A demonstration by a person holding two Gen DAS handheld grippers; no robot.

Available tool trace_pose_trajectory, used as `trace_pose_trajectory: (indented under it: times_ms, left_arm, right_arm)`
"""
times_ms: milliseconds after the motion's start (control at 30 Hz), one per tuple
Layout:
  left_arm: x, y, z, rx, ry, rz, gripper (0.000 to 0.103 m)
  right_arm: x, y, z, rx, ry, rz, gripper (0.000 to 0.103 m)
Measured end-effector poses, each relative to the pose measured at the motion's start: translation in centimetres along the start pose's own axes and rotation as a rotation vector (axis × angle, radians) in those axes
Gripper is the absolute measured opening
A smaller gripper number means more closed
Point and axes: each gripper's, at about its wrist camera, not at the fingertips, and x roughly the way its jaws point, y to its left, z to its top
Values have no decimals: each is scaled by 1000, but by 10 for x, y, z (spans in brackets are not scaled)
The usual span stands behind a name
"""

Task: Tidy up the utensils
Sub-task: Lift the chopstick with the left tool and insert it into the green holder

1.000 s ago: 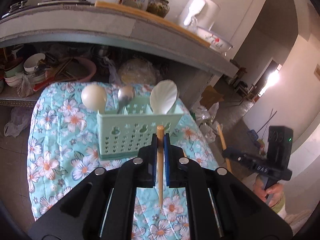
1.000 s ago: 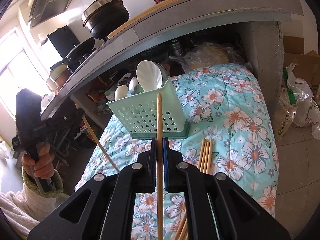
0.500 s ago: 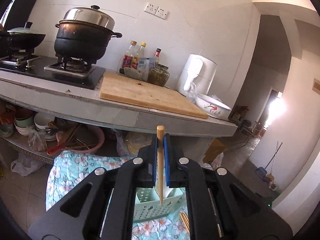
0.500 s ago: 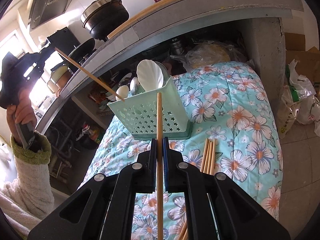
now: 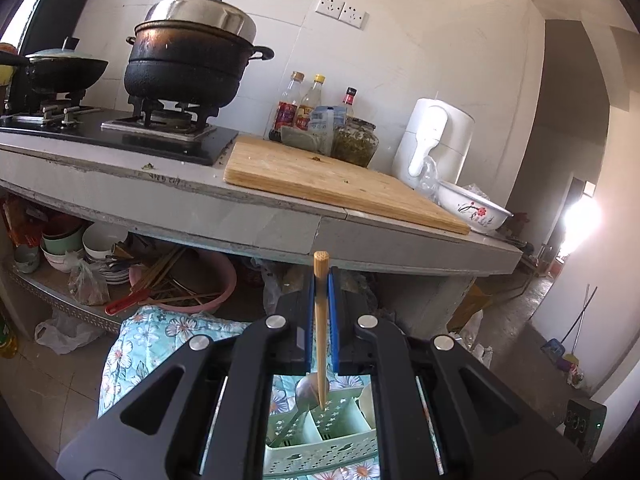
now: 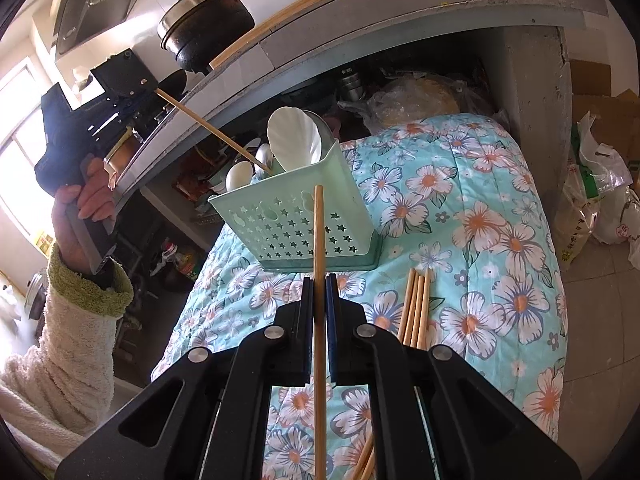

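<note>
A mint green utensil basket [image 6: 304, 224] stands on the floral cloth [image 6: 480, 216], holding a white shell-shaped spoon [image 6: 294, 138] and other spoons. My left gripper [image 5: 321, 284] is shut on a wooden chopstick [image 5: 320, 320]; its lower tip hangs over the basket [image 5: 320, 440]. The right wrist view shows that gripper [image 6: 150, 88] raised at the left, its chopstick [image 6: 212, 134] slanting down to the basket's back rim. My right gripper [image 6: 319, 284] is shut on another chopstick [image 6: 319, 264], in front of the basket. Several loose chopsticks [image 6: 416, 304] lie on the cloth.
A grey counter [image 5: 248, 208] overhangs the cloth, carrying a stove with a black pot [image 5: 188, 60], a cutting board [image 5: 336, 184], bottles and a white kettle [image 5: 432, 140]. Bowls and a pink basin [image 5: 200, 280] fill the shelf below. Plastic bags [image 6: 592, 196] sit at the right.
My left gripper has risen and tilted up with its chopstick, so the basket dropped low in its view and the stove came in. The right gripper stayed still.
</note>
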Motion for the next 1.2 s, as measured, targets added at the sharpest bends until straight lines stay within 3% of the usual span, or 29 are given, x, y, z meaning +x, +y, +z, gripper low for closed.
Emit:
trace_pose_trajectory:
  times_ms: [500, 600, 667, 933, 1200]
  left_arm:
    - [37, 1, -54, 28, 168, -21, 6]
    - [35, 3, -57, 19, 179, -32, 12]
    - [34, 4, -59, 17, 189, -35, 22]
    - [11, 11, -60, -18, 158, -54, 26]
    - [-37, 24, -80, -70, 100, -44, 46]
  right_arm:
    - [0, 5, 3, -15, 6, -4, 6]
    - [-1, 7, 5, -20, 4, -6, 6]
    - [0, 8, 7, -24, 1, -6, 6]
    - [-1, 27, 30, -63, -47, 33, 6]
    - [1, 71, 92, -136, -234, 152, 6]
